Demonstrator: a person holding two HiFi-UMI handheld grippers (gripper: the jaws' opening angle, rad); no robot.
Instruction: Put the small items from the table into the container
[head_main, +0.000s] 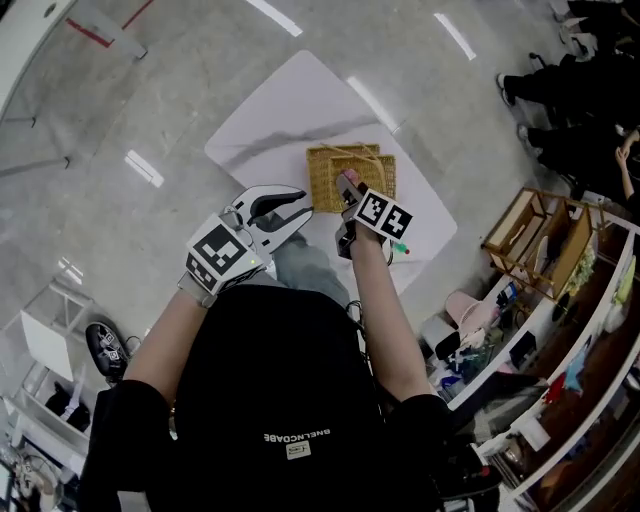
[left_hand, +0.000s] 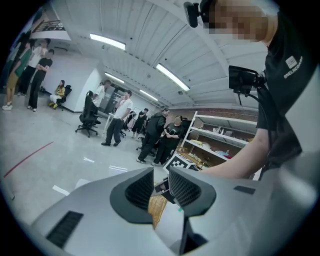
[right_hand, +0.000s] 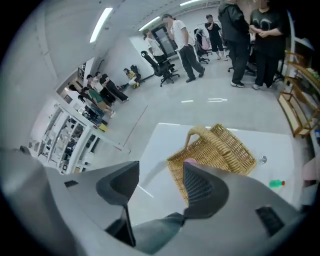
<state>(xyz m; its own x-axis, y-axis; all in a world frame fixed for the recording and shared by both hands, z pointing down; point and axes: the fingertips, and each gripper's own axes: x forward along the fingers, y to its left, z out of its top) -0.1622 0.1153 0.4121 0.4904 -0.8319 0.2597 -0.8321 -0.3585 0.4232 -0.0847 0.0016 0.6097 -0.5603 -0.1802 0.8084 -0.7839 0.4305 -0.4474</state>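
A wicker basket (head_main: 352, 168) (right_hand: 222, 150) with a handle stands on the white table (head_main: 290, 110). A pink item (right_hand: 190, 161) lies inside it by the near rim. A small green item (right_hand: 276, 183) (head_main: 400, 247) and a small clear round piece (right_hand: 263, 159) lie on the table beside the basket. My right gripper (head_main: 347, 192) (right_hand: 161, 175) hangs above the basket's near edge, jaws wide open with nothing between them. My left gripper (head_main: 300, 207) (left_hand: 161, 182) is raised left of the basket, pointing at it. Its jaws stand a narrow gap apart and hold nothing.
The table's edges drop to a glossy grey floor on all sides. Wooden racks and shelving (head_main: 545, 240) stand to the right. Several people (left_hand: 120, 122) and office chairs (left_hand: 89, 115) are across the room.
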